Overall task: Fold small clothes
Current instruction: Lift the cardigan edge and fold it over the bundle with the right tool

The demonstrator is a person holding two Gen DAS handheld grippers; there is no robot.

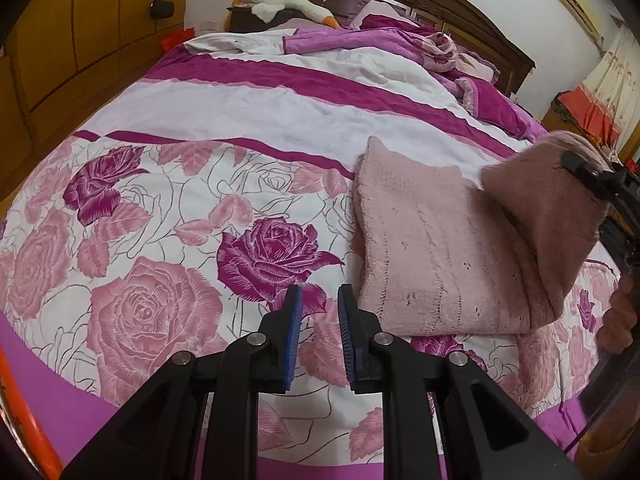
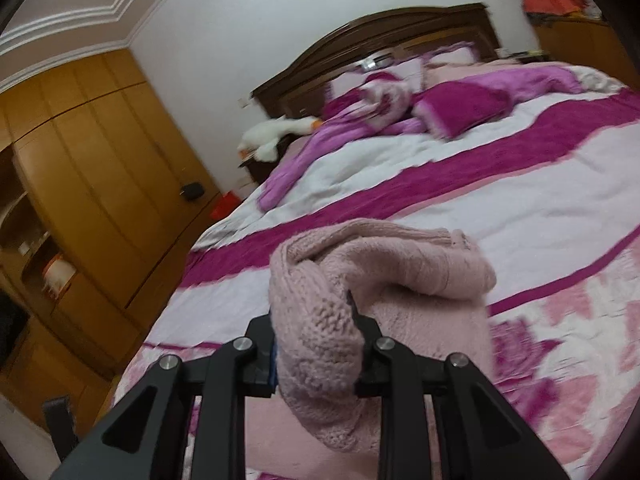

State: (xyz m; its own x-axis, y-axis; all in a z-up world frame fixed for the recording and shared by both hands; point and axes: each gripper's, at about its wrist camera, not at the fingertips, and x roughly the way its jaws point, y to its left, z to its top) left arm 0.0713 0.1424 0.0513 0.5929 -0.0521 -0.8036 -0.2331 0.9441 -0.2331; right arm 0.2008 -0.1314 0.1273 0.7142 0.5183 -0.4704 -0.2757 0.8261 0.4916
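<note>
A pink knit sweater lies partly folded on a rose-print quilt at the near end of a bed, its right side lifted clear of the covers by the right gripper. That claw is clenched on a thick bunch of the knit, jaws pressed into the wool on both sides, most likely so the raised flap can be carried leftward over the flat half to make the next fold. The left gripper hangs just beside the sweater's near left corner, released and holding nothing, its blue pads apart over the quilt; it seems placed to pin or steady that edge while the other side travels.

The left wrist view gives the layout: the flat panel of the sweater, its ribbed lines, the lifted flap rising at right with the right tool's black finger biting its top edge, and part of a hand at the far right rim. The right wrist view shows none of that spread. It shows the grip itself, close up, the knit bulging between the jaws and draping away toward the bed, though motion blur smears the quilt beneath, so how much cloth rests on the bed is hard to tell. Both views take in the headboard and a plush goose at the far end.
</note>
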